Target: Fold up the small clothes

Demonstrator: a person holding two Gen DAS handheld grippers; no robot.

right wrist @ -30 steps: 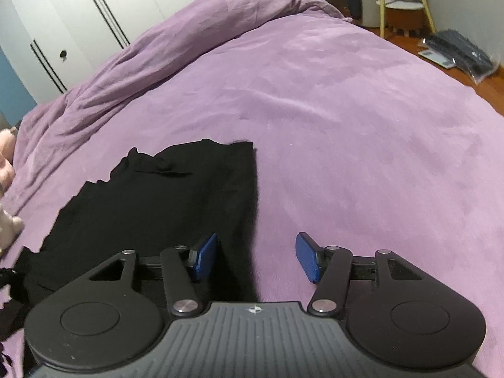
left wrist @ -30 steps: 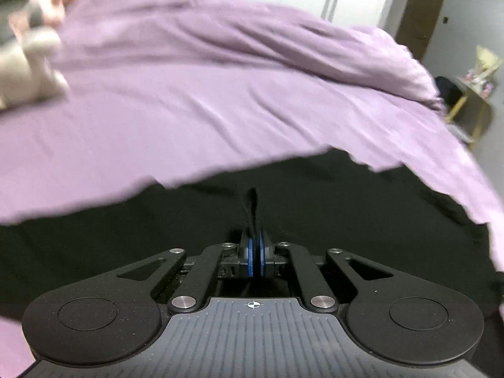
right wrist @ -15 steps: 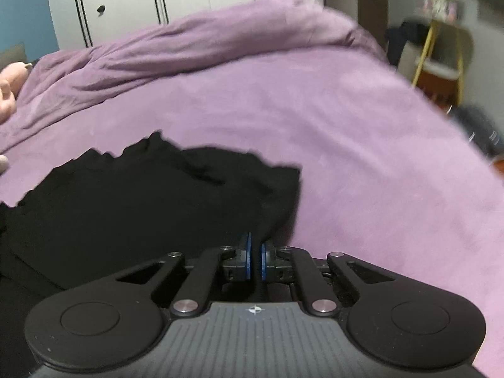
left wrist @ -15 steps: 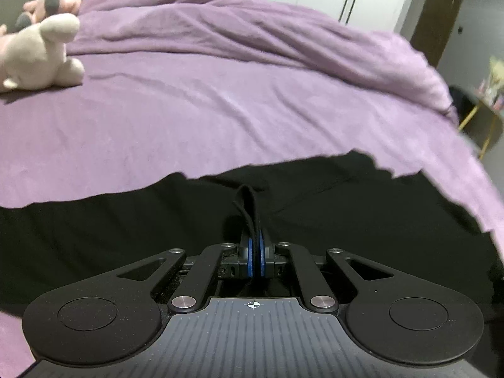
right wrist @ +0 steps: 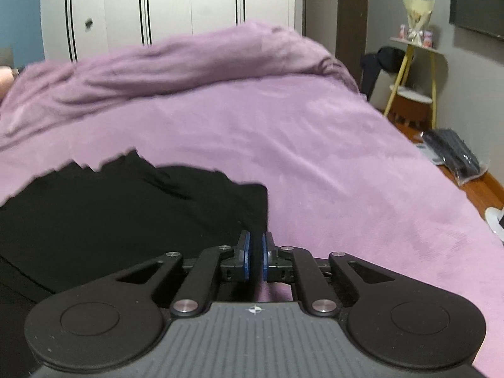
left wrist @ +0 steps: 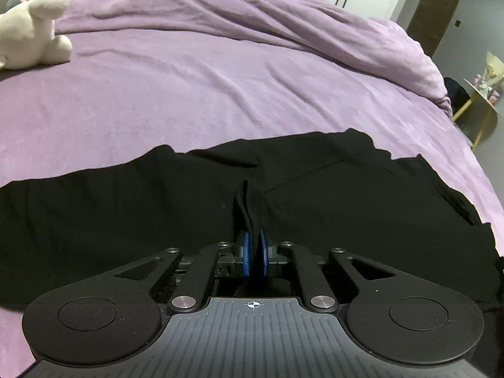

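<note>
A black garment (left wrist: pixel 126 208) lies spread on the purple bed cover (left wrist: pixel 220 88). My left gripper (left wrist: pixel 254 252) is shut on a bunched fold of its near edge, with cloth sticking up between the blue pads. In the right wrist view the same black garment (right wrist: pixel 110 214) fills the lower left. My right gripper (right wrist: pixel 255 256) is shut on the garment's right near corner, with dark cloth between its blue pads.
A rumpled purple duvet (left wrist: pixel 252 15) is heaped along the far side of the bed. Plush toys (left wrist: pixel 34 37) sit at the far left. White wardrobe doors (right wrist: pixel 176 9) stand behind. A yellow-legged side table (right wrist: pixel 412 72) and a dark bag (right wrist: pixel 456 154) are off the bed's right edge.
My right gripper closed from open onto the garment's corner and tilted up. My left gripper stayed shut on the cloth, and more of the bed came into its view.
</note>
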